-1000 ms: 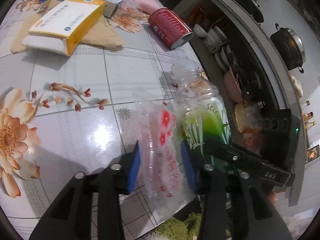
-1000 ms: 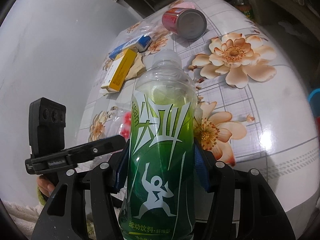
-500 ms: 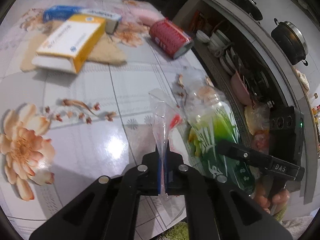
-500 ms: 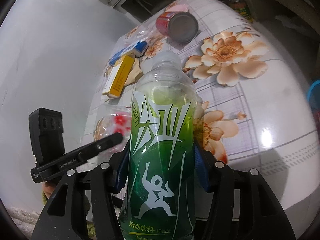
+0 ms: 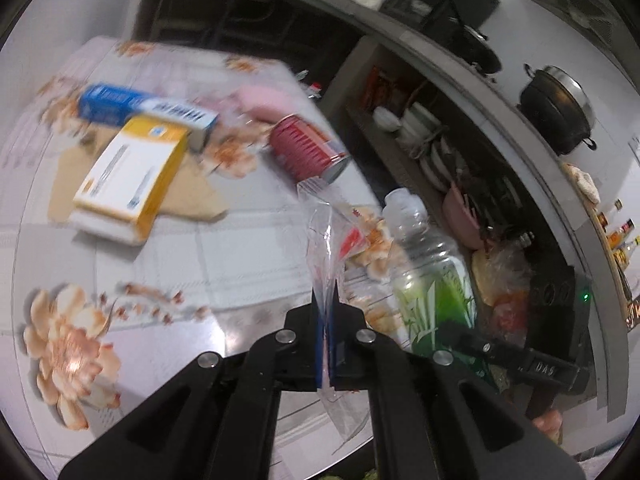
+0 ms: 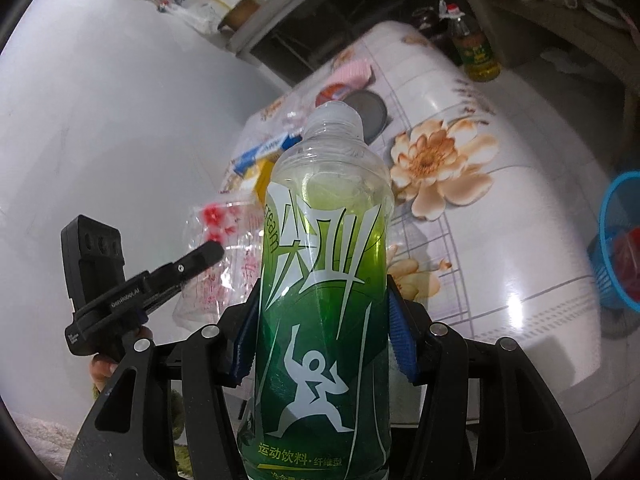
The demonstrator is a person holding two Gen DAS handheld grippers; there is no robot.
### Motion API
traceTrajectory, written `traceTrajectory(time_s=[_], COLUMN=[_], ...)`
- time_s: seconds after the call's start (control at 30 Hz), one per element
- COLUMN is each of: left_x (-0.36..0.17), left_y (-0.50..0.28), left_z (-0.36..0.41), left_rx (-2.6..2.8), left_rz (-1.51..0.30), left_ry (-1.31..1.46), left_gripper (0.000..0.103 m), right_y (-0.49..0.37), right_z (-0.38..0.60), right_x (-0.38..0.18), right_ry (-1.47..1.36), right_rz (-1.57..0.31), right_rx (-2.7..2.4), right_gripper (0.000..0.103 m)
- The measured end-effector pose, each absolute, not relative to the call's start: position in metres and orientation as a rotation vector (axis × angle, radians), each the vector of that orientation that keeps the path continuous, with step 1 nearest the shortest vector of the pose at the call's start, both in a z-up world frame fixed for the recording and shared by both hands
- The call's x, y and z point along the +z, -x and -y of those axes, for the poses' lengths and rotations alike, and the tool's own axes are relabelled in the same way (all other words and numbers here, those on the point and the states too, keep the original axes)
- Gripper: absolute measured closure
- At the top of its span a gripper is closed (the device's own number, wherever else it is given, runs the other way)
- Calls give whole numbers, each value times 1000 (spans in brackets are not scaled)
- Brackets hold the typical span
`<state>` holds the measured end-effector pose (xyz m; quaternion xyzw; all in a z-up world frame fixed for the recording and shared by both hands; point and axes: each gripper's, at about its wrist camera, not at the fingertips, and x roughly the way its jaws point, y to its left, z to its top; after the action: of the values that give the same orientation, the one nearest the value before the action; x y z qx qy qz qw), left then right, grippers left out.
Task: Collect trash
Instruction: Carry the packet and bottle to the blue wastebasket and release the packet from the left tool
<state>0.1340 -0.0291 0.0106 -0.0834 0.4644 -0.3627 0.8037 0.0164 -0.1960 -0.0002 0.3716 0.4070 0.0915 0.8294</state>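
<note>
Trash: plastic bag (image 5: 325,248) pinched in our left gripper (image 5: 326,344), lifted off table (image 5: 240,256) | green bottle (image 6: 324,280) clamped in right gripper (image 6: 320,344) | step: pickup | next: carry both to blue basket (image 6: 612,240), we judge

Indoor light, fairly bright, glare spots on the glossy tablecloth (image 6: 516,304). Left wrist view motion-blurred (boxes and can smeared); right wrist view sharp. Heavy fisheye bending, dark vignetted corners.

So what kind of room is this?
Probably a home kitchen: a black cooking pot sits on a counter, stacked bowls fill a shelf, and an oil bottle stands behind the flowery table.
</note>
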Motion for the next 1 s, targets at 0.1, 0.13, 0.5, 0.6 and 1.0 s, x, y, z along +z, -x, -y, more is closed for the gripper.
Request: traceTrajectory(time_s=[0.1,0.13,0.5,0.6,1.0], left_x=[20,24,13,-8,-141], left_y=[-132,-131,-114,-110,-107], left_z=[53,65,244,303,479], left_rx=[-813,-833,-1042,-1083,-915], left_rz=[-974,-966,-1037,-1129,-1366], left_ry=[146,129,-115,-182,-521], left_gripper=[102,102,102,102,99], right_y=[-4,2,114,149,196], right_z=[206,212,326,357,383], right_x=[1,2,-18,-44,-108], right_ry=[-811,-819,-939,-993,-1160], right_rz=[-832,-818,-706,-723,-766], right_rx=[168,150,-257,-395,-531], right_gripper=[50,50,50,50,50])
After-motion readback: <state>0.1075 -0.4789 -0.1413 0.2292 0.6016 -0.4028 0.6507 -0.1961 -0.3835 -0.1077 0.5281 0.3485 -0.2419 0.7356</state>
